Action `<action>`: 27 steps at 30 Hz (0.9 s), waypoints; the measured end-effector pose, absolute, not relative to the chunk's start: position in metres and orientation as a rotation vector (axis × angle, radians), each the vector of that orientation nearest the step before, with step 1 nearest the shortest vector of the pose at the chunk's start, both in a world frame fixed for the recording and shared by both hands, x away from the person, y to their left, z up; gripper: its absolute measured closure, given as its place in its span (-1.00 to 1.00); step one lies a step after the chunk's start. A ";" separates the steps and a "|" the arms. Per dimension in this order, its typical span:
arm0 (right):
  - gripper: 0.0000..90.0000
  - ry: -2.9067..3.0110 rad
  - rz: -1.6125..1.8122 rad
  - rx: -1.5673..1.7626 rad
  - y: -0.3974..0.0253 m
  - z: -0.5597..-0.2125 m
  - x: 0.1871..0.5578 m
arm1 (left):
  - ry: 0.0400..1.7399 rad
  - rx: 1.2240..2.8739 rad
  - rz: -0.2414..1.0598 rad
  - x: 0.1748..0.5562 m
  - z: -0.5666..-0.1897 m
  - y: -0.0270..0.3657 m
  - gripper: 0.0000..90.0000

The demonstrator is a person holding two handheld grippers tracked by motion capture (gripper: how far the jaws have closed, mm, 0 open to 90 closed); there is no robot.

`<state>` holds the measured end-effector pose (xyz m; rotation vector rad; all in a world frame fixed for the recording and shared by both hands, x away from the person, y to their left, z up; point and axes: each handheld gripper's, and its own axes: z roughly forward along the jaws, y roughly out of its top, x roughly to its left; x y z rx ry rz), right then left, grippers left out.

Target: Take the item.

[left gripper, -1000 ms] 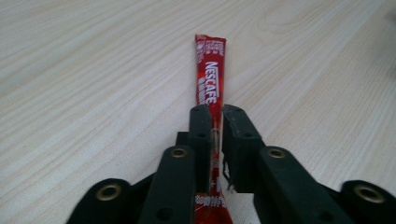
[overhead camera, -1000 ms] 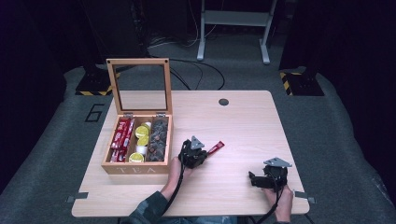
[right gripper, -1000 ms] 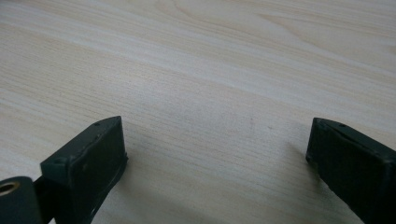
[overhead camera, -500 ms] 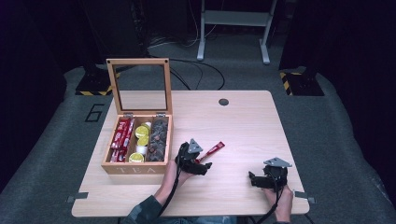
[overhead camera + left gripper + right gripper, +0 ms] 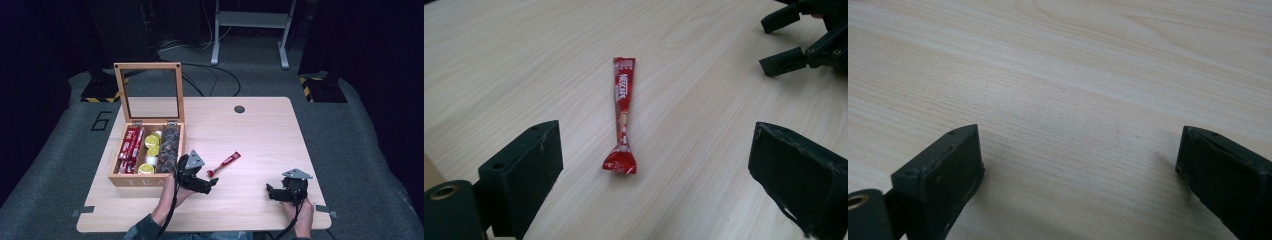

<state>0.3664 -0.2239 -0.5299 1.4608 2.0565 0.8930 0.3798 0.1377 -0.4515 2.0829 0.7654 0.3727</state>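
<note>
Right now the left tongs (image 5: 214, 182) hover with jaws spread wide apart, just short of a red coffee stick sachet (image 5: 622, 115) that lies flat on the wooden surface (image 5: 260, 135), its crimped near end between the two jaws but touching neither. Beside them stands the open wooden tea box (image 5: 131, 179), just to their left. Well apart, the right tongs (image 5: 270, 192) rest near the front edge, jaws likewise apart over bare wood.

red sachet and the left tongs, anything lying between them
Nothing: in the left gripper view only bare table separates the open left tongs from the red sachet.
</note>
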 end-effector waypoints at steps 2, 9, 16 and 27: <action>-0.92 2.057 0.893 1.461 -0.224 -0.530 0.366 | 0.770 2.070 0.386 0.377 -0.447 0.145 -0.88; -0.92 2.056 0.893 1.461 -0.224 -0.530 0.366 | 0.798 2.032 0.440 0.369 -0.438 0.174 -0.99; -0.92 2.056 0.893 1.462 -0.224 -0.530 0.366 | 0.859 1.975 0.506 0.360 -0.435 0.210 -1.00; -0.92 2.055 0.893 1.464 -0.224 -0.530 0.366 | 0.961 1.910 0.593 0.344 -0.435 0.270 -1.00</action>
